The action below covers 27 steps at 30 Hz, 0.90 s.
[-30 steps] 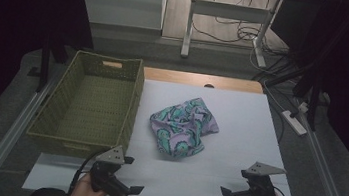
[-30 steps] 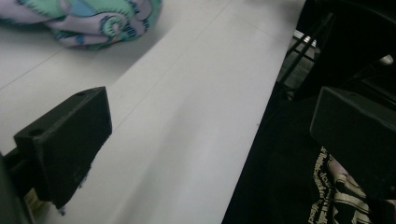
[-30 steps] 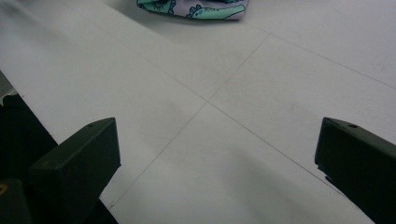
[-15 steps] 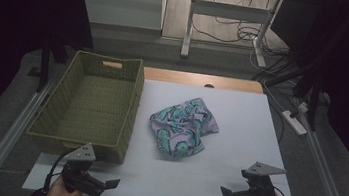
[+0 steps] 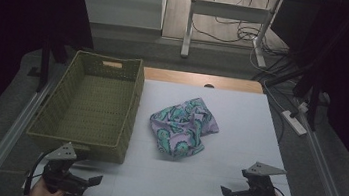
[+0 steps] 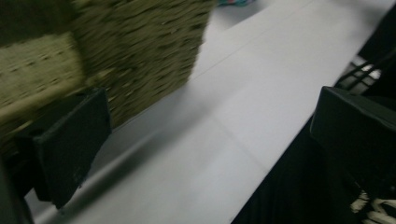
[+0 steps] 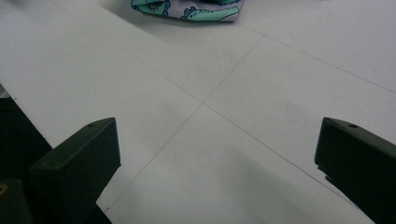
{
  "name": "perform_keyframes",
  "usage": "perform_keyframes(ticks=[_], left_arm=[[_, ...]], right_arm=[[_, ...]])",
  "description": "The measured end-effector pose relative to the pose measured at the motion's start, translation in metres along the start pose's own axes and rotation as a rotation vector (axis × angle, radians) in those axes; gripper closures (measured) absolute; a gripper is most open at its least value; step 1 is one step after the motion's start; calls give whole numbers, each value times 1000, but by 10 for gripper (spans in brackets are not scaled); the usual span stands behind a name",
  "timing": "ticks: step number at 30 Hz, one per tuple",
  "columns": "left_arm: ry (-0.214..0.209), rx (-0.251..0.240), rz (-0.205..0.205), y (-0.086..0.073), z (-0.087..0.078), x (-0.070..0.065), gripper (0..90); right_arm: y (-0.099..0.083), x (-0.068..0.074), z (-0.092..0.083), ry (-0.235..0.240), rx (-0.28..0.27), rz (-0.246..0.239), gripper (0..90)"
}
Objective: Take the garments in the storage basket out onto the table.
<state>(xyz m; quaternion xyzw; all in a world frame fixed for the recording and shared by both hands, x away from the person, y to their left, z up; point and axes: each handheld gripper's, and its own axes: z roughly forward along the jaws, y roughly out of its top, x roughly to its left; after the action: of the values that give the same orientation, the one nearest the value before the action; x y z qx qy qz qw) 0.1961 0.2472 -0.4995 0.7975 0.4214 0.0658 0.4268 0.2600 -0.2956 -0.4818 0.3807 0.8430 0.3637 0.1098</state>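
Note:
A crumpled cloth (image 5: 183,125) with a teal and lilac pattern lies in the middle of the white table (image 5: 240,116); its near edge (image 7: 187,9) shows at the top of the right gripper view. A woven green basket (image 5: 92,103) stands at the table's left, and its corner (image 6: 140,51) looms close in the left gripper view. My left gripper (image 5: 91,180) sits at the front left corner, just below the basket, jaws wide apart with nothing between them (image 6: 210,154). My right gripper (image 5: 229,192) rests at the front right, open and empty (image 7: 215,163), pointing toward the cloth.
The table's front edge runs right under both hands. A wooden strip (image 5: 200,80) borders the far side. Metal rails (image 5: 12,133) flank the table, and a power strip with cables (image 5: 293,120) lies on the floor at the right.
My left gripper has slid left along the front edge, from below the basket's right corner to the table's front left corner. The right gripper and the cloth have stayed put.

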Motion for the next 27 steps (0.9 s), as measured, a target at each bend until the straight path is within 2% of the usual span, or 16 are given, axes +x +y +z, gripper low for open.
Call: perform_keyframes(ticks=[2, 5, 9, 21, 27], left_arm=[[3, -13, -12, -2, -4, 4, 0], [40, -9, -16, -6, -10, 9, 0], [51, -16, -38, -10, -16, 16, 0], [52, -27, -69, -20, -28, 30, 0], [51, -16, -82, -26, -34, 36, 0]], right_arm=[[0, 0, 0, -1, 0, 1, 6], [0, 0, 0, -3, 2, 0, 6], [0, 0, 0, -4, 2, -3, 6], [0, 1, -1, -10, 1, -4, 6], [0, 2, -1, -17, -1, -7, 6]])
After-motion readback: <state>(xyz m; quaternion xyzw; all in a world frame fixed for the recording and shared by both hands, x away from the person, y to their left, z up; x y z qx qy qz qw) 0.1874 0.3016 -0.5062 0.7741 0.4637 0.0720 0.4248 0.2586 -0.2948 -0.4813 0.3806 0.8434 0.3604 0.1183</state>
